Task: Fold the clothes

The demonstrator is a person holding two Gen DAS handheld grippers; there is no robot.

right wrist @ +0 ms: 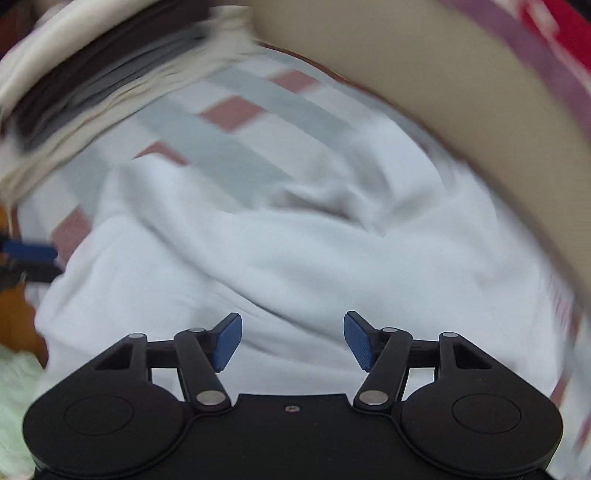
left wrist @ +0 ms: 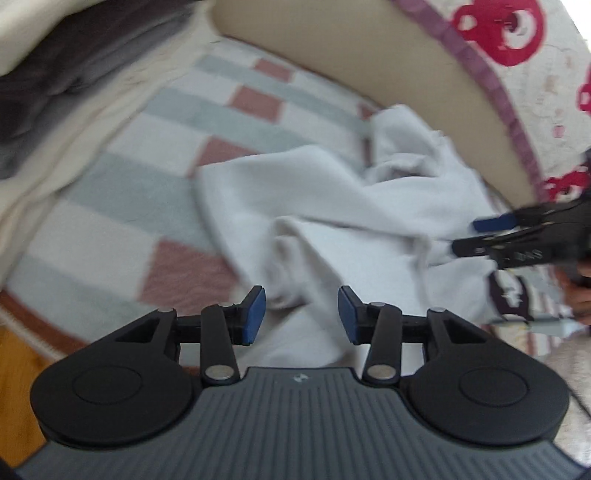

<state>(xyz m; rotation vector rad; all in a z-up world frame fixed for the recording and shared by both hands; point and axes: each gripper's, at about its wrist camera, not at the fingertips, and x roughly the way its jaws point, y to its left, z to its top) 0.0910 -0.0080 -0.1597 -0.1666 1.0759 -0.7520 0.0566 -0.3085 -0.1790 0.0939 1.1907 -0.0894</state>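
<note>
**A:** What do you see first?

**B:** I see the white garment (left wrist: 332, 206). It lies crumpled in the middle of my left view, on a checked blanket (left wrist: 155, 147) with pink and grey squares. In my right view the same cloth fills the middle and bottom of the picture, and it is blurry there.

**A:** Is it flat?

**B:** No. It has thick folds, and one corner sticks up toward the upper right of the left view. At the right edge there is a dark print (left wrist: 508, 295) on it.

**A:** What about your tongs?

**B:** My left gripper (left wrist: 301, 314) sits at the bottom of its view. Its blue pads (left wrist: 255, 315) are apart, with cloth showing in the gap below, and they squeeze nothing. My right gripper (right wrist: 292, 341) is spread wider. Its pads are apart too, just over the cloth, holding nothing.

**A:** Can you see one tong from the other?

**B:** Yes. The right one comes in at the right edge of the left view, over the garment's edge, with a hand (left wrist: 583, 291) behind it.

**A:** What is around it all?

**B:** A beige cushion (left wrist: 351, 62) curves along the top. Past it is a cover with red shapes (left wrist: 506, 29). At the upper left I see folded clothes (left wrist: 55, 85), dark and cream.
</note>
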